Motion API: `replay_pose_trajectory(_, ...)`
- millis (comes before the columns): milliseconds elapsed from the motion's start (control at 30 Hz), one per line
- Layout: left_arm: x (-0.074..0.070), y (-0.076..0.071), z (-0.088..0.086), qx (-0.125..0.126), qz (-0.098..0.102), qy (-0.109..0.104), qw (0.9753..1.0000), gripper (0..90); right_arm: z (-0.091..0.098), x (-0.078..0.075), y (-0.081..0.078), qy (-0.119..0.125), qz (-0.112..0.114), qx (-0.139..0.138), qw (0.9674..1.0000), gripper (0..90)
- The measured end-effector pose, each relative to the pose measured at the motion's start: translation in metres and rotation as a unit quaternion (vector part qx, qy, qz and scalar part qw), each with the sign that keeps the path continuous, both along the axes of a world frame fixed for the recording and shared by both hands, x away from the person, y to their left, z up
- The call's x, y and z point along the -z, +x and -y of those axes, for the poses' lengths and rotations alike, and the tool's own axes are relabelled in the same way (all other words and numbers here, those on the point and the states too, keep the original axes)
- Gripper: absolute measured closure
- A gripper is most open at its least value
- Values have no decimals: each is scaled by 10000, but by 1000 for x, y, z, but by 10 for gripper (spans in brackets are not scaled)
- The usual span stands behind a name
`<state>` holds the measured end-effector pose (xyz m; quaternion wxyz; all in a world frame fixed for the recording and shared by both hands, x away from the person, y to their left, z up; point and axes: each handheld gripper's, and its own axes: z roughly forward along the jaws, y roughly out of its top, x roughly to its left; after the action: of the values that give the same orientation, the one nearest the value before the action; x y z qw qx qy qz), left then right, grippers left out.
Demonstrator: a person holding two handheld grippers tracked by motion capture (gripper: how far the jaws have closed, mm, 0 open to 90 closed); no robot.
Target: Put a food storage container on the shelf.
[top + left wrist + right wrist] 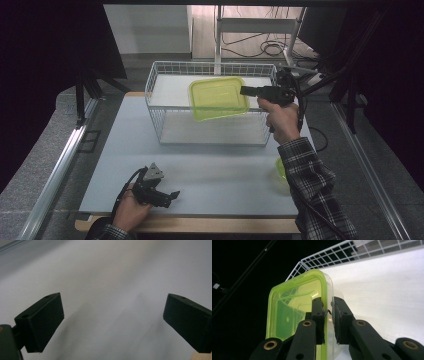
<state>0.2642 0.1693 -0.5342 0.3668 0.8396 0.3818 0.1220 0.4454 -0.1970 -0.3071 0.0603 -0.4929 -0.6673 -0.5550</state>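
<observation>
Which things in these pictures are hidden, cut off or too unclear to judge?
- Green thing on the table, high view: the plaid sleeve covers most of it.
- Green-lidded container, right gripper view: the right gripper hides its lower edge; contents unclear.
- Wire basket, right gripper view: cut off by the top edge.

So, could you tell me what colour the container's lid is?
Yellow-green lid, translucent; clearest in the right gripper view.

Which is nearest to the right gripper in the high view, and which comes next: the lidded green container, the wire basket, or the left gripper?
1. Lidded green container: clamped in the right gripper's jaws, held above the basket.
2. Wire basket: just below and to the left of that gripper, at the table's far side.
3. Left gripper: farthest, at the table's near left edge.
</observation>
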Motion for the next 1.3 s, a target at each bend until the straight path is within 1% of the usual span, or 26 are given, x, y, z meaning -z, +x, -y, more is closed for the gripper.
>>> replay_pose_trajectory(133, 0, 0, 0, 13, -7, -2, 10000, 33, -5, -5, 6, -92, 81, 111, 9999, 801)
replay_pose_trajectory(300, 0, 0, 0, 22, -15, 12, 10000, 33, -9, -6, 13, -185, 154, 229, 9994, 801)
replay_pose_trajectory(333, 0, 0, 0, 22, -15, 12, 10000, 33, -9, -6, 13, -185, 154, 229, 9994, 801)
replay_pose_trajectory(367, 0, 0, 0, 26, -18, 35, 10000, 34, -10, -6, 16, -157, 141, 301, 9993, 801)
replay_pose_trajectory(500, 1, 0, 0, 32, -23, 41, 10000, 34, -12, -5, 20, -135, 127, 404, 9990, 801)
replay_pose_trajectory(600, 1, 0, 0, 23, -26, 29, 10000, 33, -16, -5, 26, -175, 139, 518, 9984, 800)
replay_pose_trajectory(733, 1, 0, -1, 26, -28, 29, 10000, 33, -20, -4, 29, -228, 139, 560, 9981, 800)
replay_pose_trajectory(767, 1, 0, -1, 27, -29, 30, 10000, 33, -22, -3, 30, -265, 134, 576, 9979, 800)
replay_pose_trajectory(800, 1, 0, -1, 28, -28, 29, 10000, 33, -25, -2, 31, -408, 170, 604, 9972, 800)
replay_pose_trajectory(867, 1, 0, -1, 40, -28, 41, 10000, 33, -26, -1, 31, -412, 185, 613, 9971, 797)
replay_pose_trajectory(967, 1, 0, -1, 42, -29, 47, 10000, 33, -29, -1, 29, -644, 336, 664, 9951, 783)
replay_pose_trajectory(1067, 1, 0, 0, 61, -51, 62, 9999, 33, -31, -1, 28, -813, 405, 727, 9932, 769)
replay_pose_trajectory(1100, 1, 0, 0, 61, -51, 62, 9999, 33, -31, -1, 28, -813, 405, 727, 9932, 769)
replay_pose_trajectory(1133, 1, 0, 0, 66, -50, 64, 9999, 33, -31, 0, 28, -905, 436, 749, 9921, 762)
replay_pose_trajectory(1300, 2, 0, 0, 70, -62, 78, 9999, 33, -31, 2, 28, -1010, 444, 797, 9907, 756)
